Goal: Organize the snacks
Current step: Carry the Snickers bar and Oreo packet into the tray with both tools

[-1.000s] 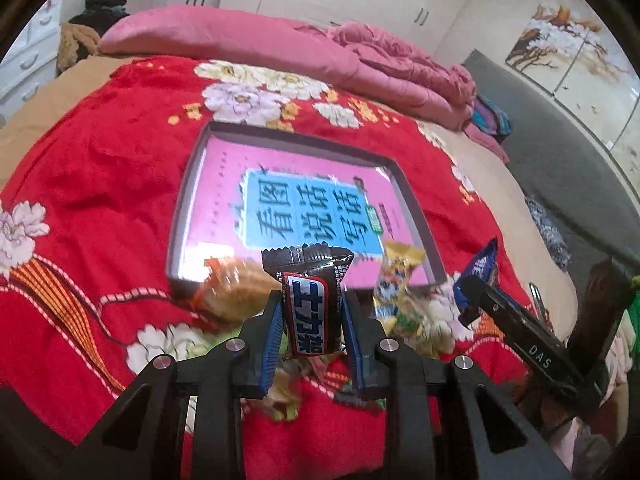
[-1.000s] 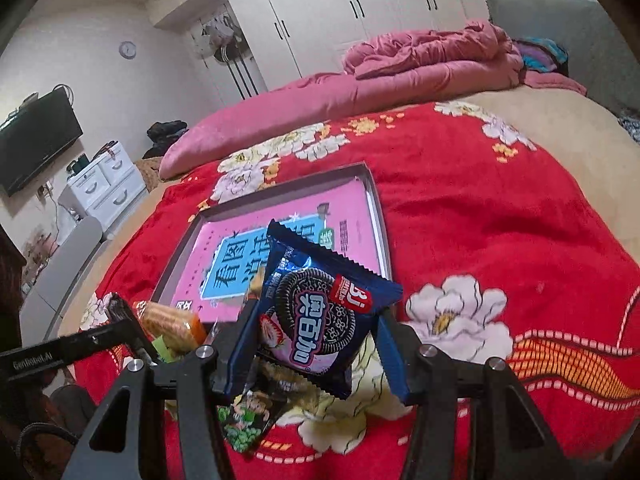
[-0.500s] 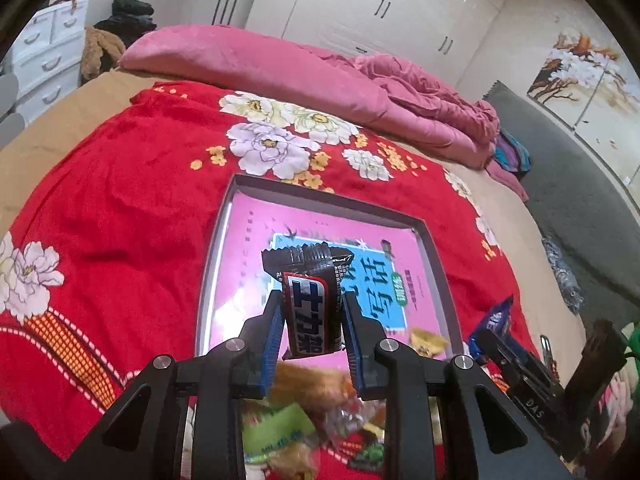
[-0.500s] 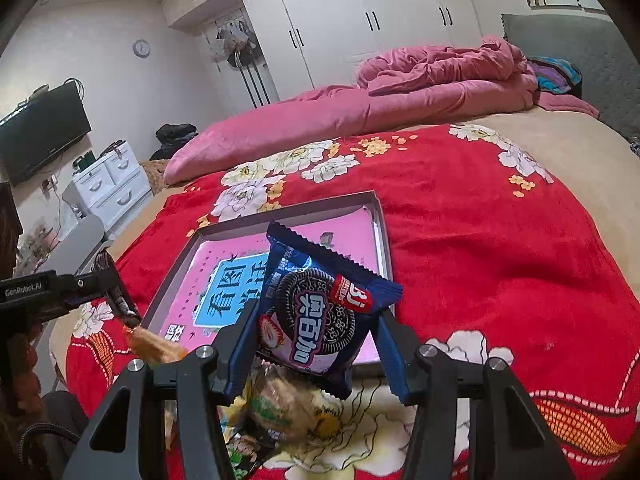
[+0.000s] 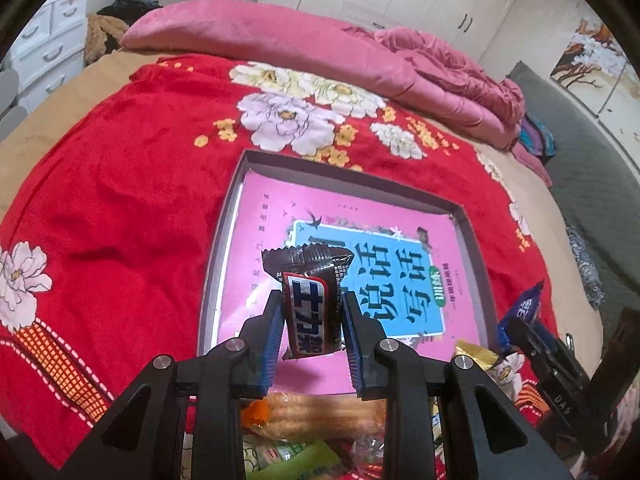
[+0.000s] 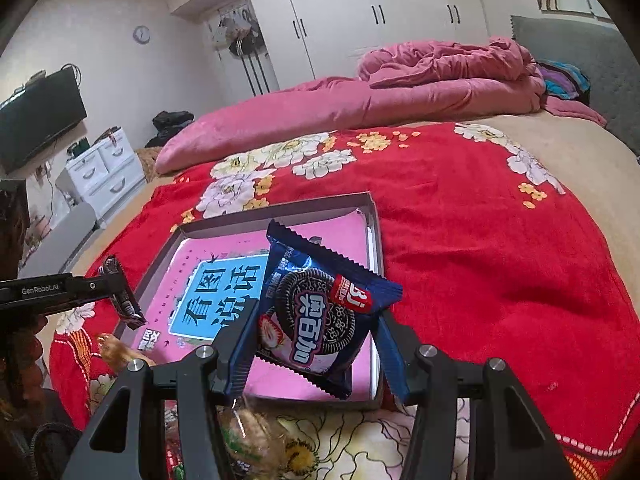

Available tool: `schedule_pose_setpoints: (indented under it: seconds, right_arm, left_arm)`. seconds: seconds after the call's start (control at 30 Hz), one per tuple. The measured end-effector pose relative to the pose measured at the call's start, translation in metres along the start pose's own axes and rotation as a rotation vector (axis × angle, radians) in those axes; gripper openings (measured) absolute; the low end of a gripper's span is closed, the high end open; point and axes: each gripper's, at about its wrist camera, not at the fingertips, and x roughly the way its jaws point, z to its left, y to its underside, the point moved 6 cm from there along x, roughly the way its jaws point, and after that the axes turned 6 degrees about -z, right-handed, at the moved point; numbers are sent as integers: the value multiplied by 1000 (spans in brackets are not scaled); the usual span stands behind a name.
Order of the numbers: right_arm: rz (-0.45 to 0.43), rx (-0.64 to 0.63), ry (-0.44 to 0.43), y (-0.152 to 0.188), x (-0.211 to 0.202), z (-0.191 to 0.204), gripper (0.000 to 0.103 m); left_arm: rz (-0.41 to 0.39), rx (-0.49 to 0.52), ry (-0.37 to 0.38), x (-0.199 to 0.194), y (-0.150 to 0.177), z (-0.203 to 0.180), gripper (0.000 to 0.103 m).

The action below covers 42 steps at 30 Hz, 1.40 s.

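Note:
My left gripper [image 5: 313, 316] is shut on a small brown chocolate bar [image 5: 310, 308] held upright over the near part of a shallow grey tray [image 5: 344, 166] lined with a pink sheet. The right gripper [image 6: 314, 340] is shut on a blue cookie packet [image 6: 320, 312], which hangs over the tray's near right corner [image 6: 374, 216]. In the right wrist view the left gripper [image 6: 124, 300] with its bar shows at the tray's left edge. The right gripper's dark body [image 5: 552, 364] and blue packet [image 5: 524, 308] appear at the right of the left wrist view.
A heap of loose snacks [image 5: 316, 412] lies on the red flowered blanket [image 5: 112, 200] just in front of the tray. More wrapped snacks [image 6: 256, 436] sit under the right gripper. A pink duvet [image 6: 420, 88] is piled at the far side of the bed.
Both grippers have moved forward from above the snack heap to above the tray, each still holding its snack. The heap has slid toward the bottom of both views.

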Motion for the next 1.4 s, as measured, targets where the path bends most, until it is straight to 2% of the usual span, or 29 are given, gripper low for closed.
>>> schedule_pose_setpoints:
  seconds: [0.37,0.7,1.4]
  right_arm:
    - [83,-25,2,11,24,-2,55]
    - [166,-44,0,27,36,-1,55]
    - [188,-115,-12,34,33,4,55]
  left_arm:
    - [73,11,-24,21,17,5,29]
    - [101,16,-26,27,24,5,29]
    - [130,8,-50,34,37,10,29]
